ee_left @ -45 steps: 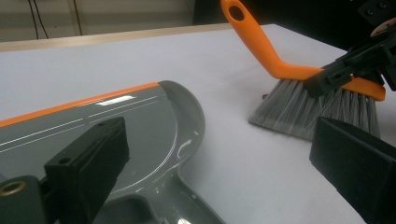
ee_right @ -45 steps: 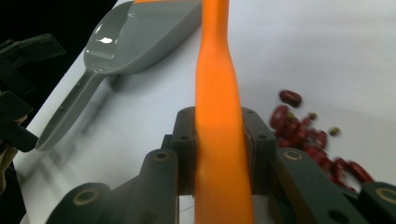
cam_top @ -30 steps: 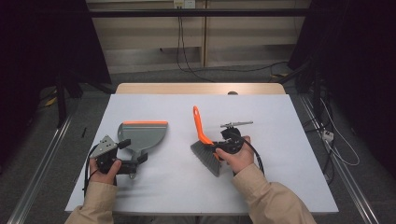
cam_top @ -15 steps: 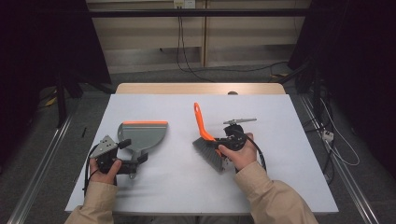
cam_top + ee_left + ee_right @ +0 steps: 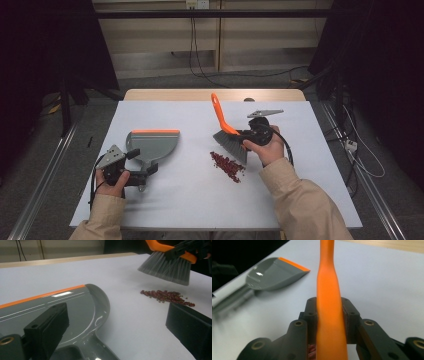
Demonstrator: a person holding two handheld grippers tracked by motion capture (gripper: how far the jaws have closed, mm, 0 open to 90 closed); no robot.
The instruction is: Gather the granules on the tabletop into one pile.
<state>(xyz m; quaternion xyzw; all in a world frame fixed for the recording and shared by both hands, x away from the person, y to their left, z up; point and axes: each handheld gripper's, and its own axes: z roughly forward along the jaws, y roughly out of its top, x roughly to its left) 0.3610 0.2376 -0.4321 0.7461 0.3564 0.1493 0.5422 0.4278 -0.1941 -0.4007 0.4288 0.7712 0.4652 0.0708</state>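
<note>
The right gripper [image 5: 239, 134] is clamped on the orange handle of the brush [image 5: 227, 132]; in the right gripper view both jaws press flat against the handle's sides, and the handle rises between them toward the top of the frame. The brush's grey bristles [image 5: 166, 266] hang below and ahead of this gripper, lifted clear of the white tabletop [image 5: 310, 170]. Directly beneath the bristles, and just toward the person from them, lies a small heap of dark red beans [image 5: 227, 167] on the tabletop — apart from the bristle tips in the left gripper view. The left gripper [image 5: 142, 172] sits at the handle end of the grey dustpan [image 5: 152, 145]. In the left gripper view its jaws stand wide: one jaw is over the pan's rear, the other is out over bare tabletop on the far side, and the pan's handle runs between them without either pad visibly pressing on it. The dustpan rests flat, its orange lip [image 5: 155, 131] pointing away from the left gripper. The beans lie off to that gripper's right — well apart from the pan, between the two grippers.
</note>
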